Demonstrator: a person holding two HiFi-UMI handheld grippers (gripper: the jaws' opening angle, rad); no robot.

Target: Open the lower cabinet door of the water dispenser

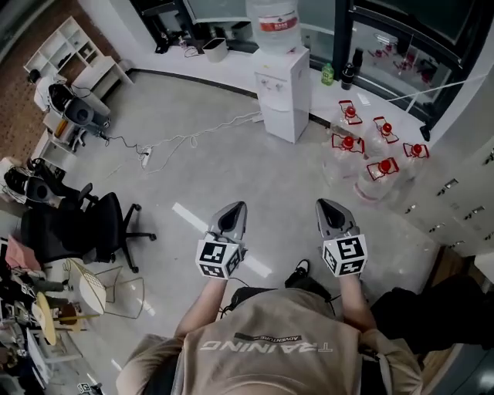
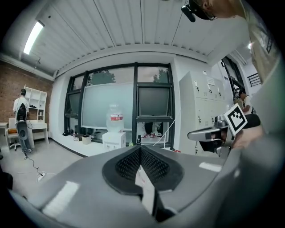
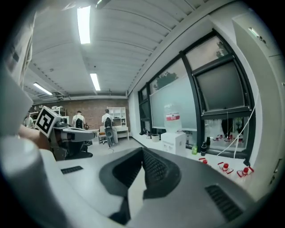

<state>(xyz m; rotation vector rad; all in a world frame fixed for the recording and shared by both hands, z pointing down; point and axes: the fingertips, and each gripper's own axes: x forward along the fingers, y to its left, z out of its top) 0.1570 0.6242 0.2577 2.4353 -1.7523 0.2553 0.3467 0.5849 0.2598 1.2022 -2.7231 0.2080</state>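
The white water dispenser (image 1: 284, 92) stands far ahead by the window ledge, with a large bottle (image 1: 274, 23) on top. Its lower cabinet door (image 1: 279, 122) looks closed. My left gripper (image 1: 235, 210) and right gripper (image 1: 324, 207) are held side by side over the open floor, well short of the dispenser, both shut with nothing between the jaws. In the left gripper view the dispenser (image 2: 114, 139) is small and distant beyond the shut left gripper (image 2: 140, 149). The right gripper view shows the dispenser (image 3: 174, 141) beyond the shut right gripper (image 3: 143, 151).
Several red-capped water jugs (image 1: 370, 150) lie on the floor right of the dispenser. A cable with a power strip (image 1: 145, 154) runs across the floor to its left. A black office chair (image 1: 85, 227) stands at the left, lockers (image 1: 455, 200) at the right.
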